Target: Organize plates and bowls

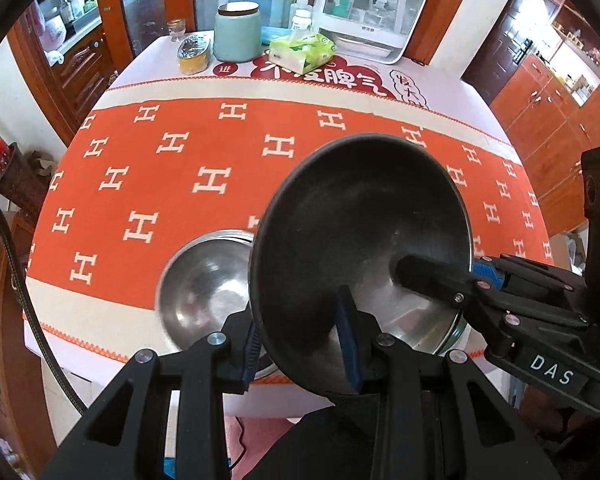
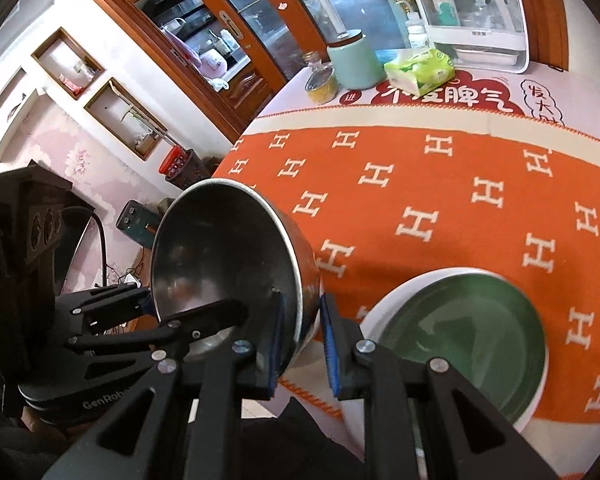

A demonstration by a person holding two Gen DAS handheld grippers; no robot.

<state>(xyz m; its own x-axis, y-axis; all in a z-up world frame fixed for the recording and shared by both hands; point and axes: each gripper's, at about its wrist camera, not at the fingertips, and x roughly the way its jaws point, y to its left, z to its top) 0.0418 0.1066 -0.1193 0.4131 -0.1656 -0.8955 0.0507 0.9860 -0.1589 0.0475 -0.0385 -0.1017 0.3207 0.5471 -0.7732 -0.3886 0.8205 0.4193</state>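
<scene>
Left gripper [image 1: 300,344] and right gripper [image 2: 300,344] each pinch opposite rims of one steel bowl [image 2: 224,264].

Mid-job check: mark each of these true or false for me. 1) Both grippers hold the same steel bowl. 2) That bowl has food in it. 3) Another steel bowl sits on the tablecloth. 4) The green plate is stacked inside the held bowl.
1) True: the left gripper and the right gripper each clamp the rim of the held steel bowl.
2) False: its inside is bare.
3) True: a second steel bowl sits on the orange tablecloth.
4) False: the green plate lies on the tablecloth, beside the right gripper.
</scene>
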